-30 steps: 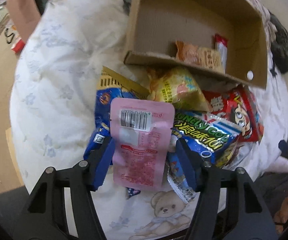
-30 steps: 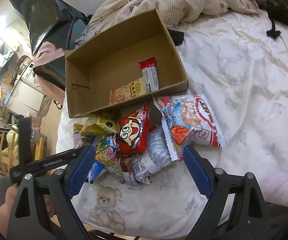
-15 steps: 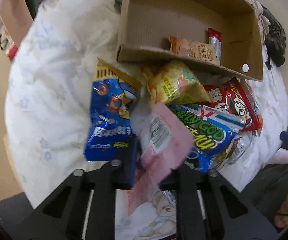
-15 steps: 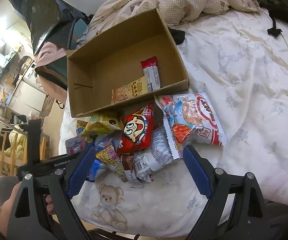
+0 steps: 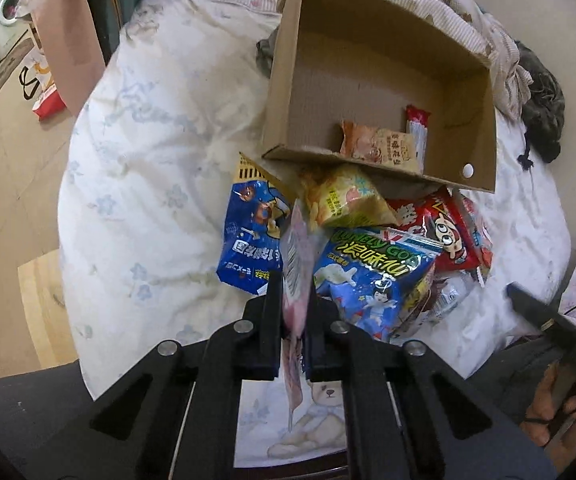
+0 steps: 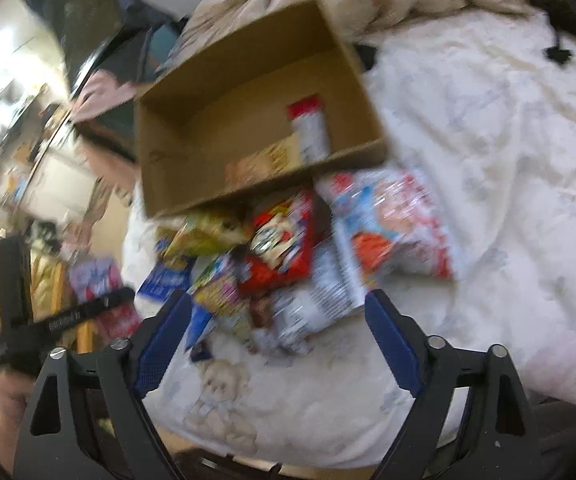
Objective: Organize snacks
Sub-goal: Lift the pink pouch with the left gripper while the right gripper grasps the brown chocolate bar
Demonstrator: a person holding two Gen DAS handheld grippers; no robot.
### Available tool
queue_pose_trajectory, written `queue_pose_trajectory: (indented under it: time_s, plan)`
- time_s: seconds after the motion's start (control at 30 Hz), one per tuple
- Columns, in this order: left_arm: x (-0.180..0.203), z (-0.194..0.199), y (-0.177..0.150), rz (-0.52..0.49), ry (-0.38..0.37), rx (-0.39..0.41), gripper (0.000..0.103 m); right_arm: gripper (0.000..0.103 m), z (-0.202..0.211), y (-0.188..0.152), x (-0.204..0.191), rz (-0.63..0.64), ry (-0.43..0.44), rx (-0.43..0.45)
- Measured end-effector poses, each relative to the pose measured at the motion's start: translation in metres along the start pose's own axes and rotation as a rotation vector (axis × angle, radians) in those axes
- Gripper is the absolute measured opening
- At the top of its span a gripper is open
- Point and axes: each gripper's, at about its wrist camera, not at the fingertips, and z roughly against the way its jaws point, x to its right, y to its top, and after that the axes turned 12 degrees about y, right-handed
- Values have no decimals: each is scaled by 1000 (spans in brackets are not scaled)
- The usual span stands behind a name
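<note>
My left gripper (image 5: 293,300) is shut on a pink snack pouch (image 5: 296,264), held edge-on and lifted above the pile of snack bags (image 5: 372,248) on the bed. Behind the pile stands an open cardboard box (image 5: 368,80) with an orange packet (image 5: 376,146) and a red-topped stick pack (image 5: 416,128) inside. In the blurred right wrist view my right gripper (image 6: 276,320) hovers over the near edge of the pile (image 6: 288,248); its jaws are closing and the pads touch nothing. The pink pouch (image 6: 96,284) and left gripper show at the left there.
A white floral bedsheet (image 5: 148,160) covers the bed, with a rumpled quilt (image 5: 468,12) and dark cloth (image 5: 540,104) behind the box. The bed's edge drops to the floor on the left, where a paper bag (image 5: 68,32) stands. A hand (image 5: 560,404) shows at lower right.
My left gripper closed on the pink pouch and lifted it off the pile, turning it edge-on. My right gripper's jaws narrowed and its view became blurred.
</note>
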Motion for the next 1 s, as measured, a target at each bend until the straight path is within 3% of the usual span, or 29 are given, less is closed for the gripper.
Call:
queue_pose_trajectory:
  time_s: [0.17,0.23,0.47,0.7,1.0]
  plan:
    - [10,0,-1,-13,-5,9,6,51,-39,-23,-22,94,-58,-127]
    - [12,1,-2,-18,-9,9,6,47,-56,-31,-19,66,-98,-167]
    - [14,5,-2,-23,-27,13,6,33,-89,-37,-1,-31,-173,-172]
    - [10,5,-2,-8,-30,13,6,18,-90,-39,2,-35,-156,-161]
    - [10,4,-3,-7,-7,20,6,18,-47,-54,-18,-9,-48,-121]
